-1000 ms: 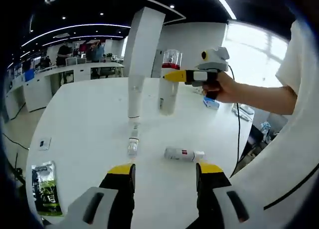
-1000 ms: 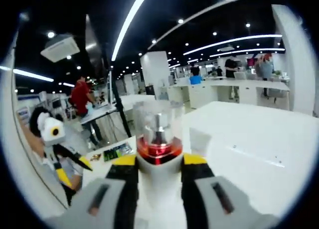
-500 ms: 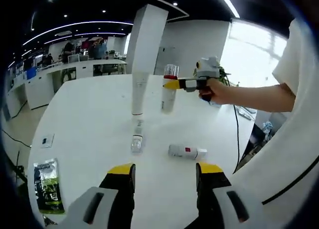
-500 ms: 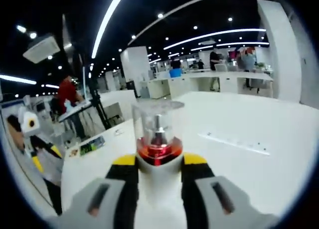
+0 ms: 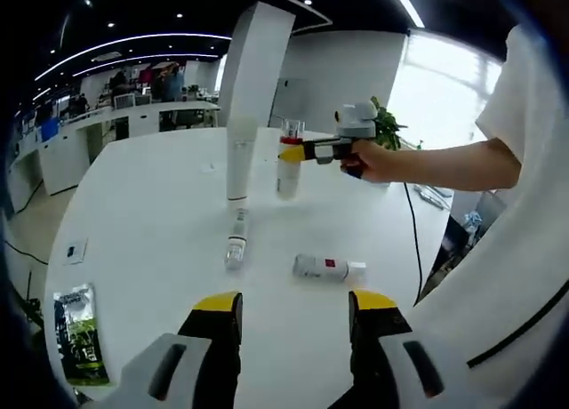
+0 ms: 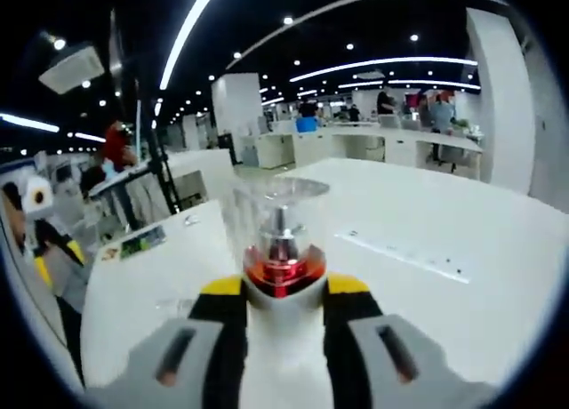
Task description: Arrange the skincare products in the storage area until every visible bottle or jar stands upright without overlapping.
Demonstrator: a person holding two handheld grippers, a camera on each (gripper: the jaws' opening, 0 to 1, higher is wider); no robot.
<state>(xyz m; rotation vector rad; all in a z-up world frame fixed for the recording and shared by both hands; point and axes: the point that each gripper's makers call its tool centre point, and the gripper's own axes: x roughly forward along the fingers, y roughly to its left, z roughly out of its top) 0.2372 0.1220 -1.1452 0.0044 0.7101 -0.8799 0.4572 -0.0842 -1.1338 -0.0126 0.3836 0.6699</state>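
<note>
My right gripper (image 5: 293, 153) is shut on a white pump bottle (image 5: 286, 167) with a red collar and a clear cap, holding it upright far out on the white table (image 5: 151, 204). Whether its base touches the table I cannot tell. In the right gripper view the same bottle (image 6: 283, 249) stands between my right gripper's (image 6: 283, 289) jaws. A tall white tube (image 5: 240, 158) stands upright just left of the bottle. A small clear bottle (image 5: 236, 242) and a white bottle (image 5: 325, 268) lie on their sides nearer to me. My left gripper (image 5: 295, 304) is open above the table's near edge.
A green packet (image 5: 75, 333) lies near the table's left edge, with a small flat card (image 5: 76, 249) beyond it. A person's arm (image 5: 444, 167) reaches in from the right. The left gripper (image 6: 40, 262) sits at the left of the right gripper view, near the green packet (image 6: 142, 242).
My right gripper has carried the pump bottle a little farther away and nearer the tall tube, still upright. The two lying bottles have stayed put.
</note>
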